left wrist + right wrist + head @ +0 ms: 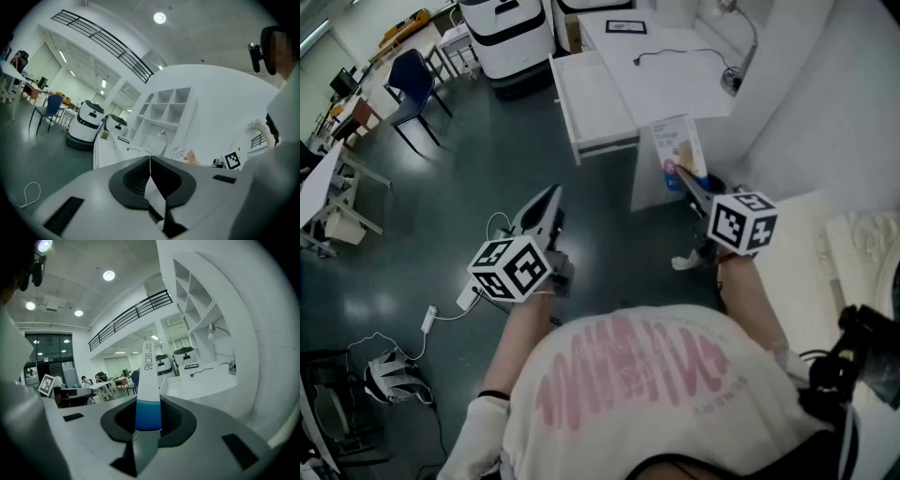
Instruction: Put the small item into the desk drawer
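1. Carrying stage: the right claw (148,423) is clamped on the blue lower end of a slim white-and-blue box (148,376). It holds the box upright in the air, short of the white counter (666,86).
2. The left claw (150,161) is closed on nothing, off to the side above the floor.
3. Next move, likely: bring the box over the open drawer (592,98), lower it and let go.
4. The box's print is too small to read, and the claw hides its base.

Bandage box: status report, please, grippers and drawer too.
Left gripper shut, empty. Right gripper shut on bandage box. Desk drawer open, box not yet in. Nothing seen in the way.
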Available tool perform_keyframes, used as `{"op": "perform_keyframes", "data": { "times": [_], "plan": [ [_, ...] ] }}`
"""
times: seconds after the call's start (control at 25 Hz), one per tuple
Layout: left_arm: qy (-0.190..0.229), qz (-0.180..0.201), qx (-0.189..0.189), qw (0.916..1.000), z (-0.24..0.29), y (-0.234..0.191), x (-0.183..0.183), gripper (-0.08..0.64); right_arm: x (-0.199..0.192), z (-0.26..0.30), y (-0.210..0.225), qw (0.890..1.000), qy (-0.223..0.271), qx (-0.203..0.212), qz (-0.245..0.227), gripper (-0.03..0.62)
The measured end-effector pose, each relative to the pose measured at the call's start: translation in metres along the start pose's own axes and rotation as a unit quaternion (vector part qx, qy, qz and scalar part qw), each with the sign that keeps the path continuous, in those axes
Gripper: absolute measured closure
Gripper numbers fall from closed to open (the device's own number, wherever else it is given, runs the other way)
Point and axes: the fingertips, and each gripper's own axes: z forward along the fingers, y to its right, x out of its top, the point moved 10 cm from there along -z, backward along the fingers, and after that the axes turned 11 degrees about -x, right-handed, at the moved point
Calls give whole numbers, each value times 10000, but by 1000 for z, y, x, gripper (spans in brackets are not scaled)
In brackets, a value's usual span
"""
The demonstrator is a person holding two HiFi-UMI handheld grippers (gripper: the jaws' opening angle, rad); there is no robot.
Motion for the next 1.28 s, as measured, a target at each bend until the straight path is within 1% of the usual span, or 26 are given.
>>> {"op": "perform_keyframes", "data": {
  "times": [0.28, 0.48, 0.64, 0.8, 0.88, 1.0, 1.12, 1.28],
  "plan": [
    [-68, 26, -10, 10000, 3, 4, 3, 529, -1, -7, -1, 10000, -1, -10, 96, 508],
    [-104, 39, 0, 9999, 4, 6, 5, 529, -1, -7, -3, 10000, -12, 38, 79, 507],
    [-2, 25, -5, 10000, 4, 2, 2, 529, -1, 0, 0, 9999, -83, 80, 31, 506],
    [-21, 50, -125, 9999, 2, 0, -9, 528, -7, 10, 2, 9996, -227, 144, -132, 503],
    [-5, 51, -136, 9999, 2, -2, -13, 528, -11, 20, 8, 9994, -297, 114, -116, 503],
    [-15, 14, 26, 10000, -1, -18, -16, 529, -17, 42, 14, 9990, -418, 114, 46, 503],
    [-70, -134, 227, 9996, -6, -44, -16, 531, -23, 69, 8, 9983, -567, 107, 39, 503],
    [-166, -236, 164, 9994, 17, -85, -7, 531, -18, 117, 11, 9976, -684, 50, 67, 504]
  ]
}}
